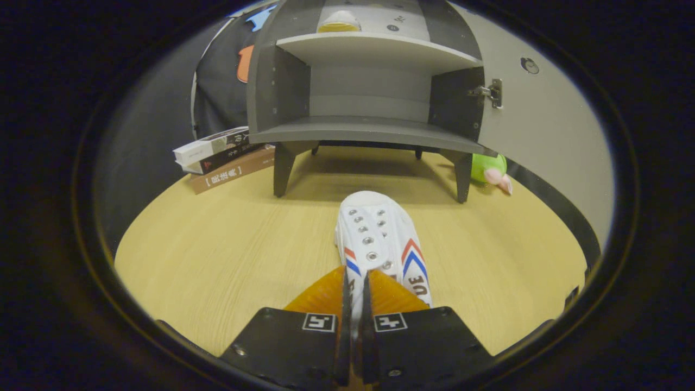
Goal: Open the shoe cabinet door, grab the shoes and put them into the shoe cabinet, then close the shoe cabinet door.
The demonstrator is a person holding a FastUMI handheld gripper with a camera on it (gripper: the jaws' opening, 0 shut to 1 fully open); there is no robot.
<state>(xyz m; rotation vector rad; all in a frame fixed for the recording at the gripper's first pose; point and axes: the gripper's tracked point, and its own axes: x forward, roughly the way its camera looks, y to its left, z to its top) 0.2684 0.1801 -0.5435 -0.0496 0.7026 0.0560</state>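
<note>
A white shoe (380,239) with red and blue chevron stripes points away from me toward the cabinet. My gripper (355,288) is shut on the shoe's near edge, both fingers pressing a thin part of it between them. The shoe hangs or rests just above the wooden tabletop (217,255); I cannot tell if it touches. Beyond it stands the grey shoe cabinet (369,98) on short legs. Its door (543,119) is swung open to the right on a metal hinge (491,92). The lower compartment (369,92) is bare inside.
A stack of books (222,157) lies left of the cabinet's legs. A green and pink soft toy (491,169) sits under the open door at the right. A yellowish object (339,21) rests on the cabinet's upper shelf.
</note>
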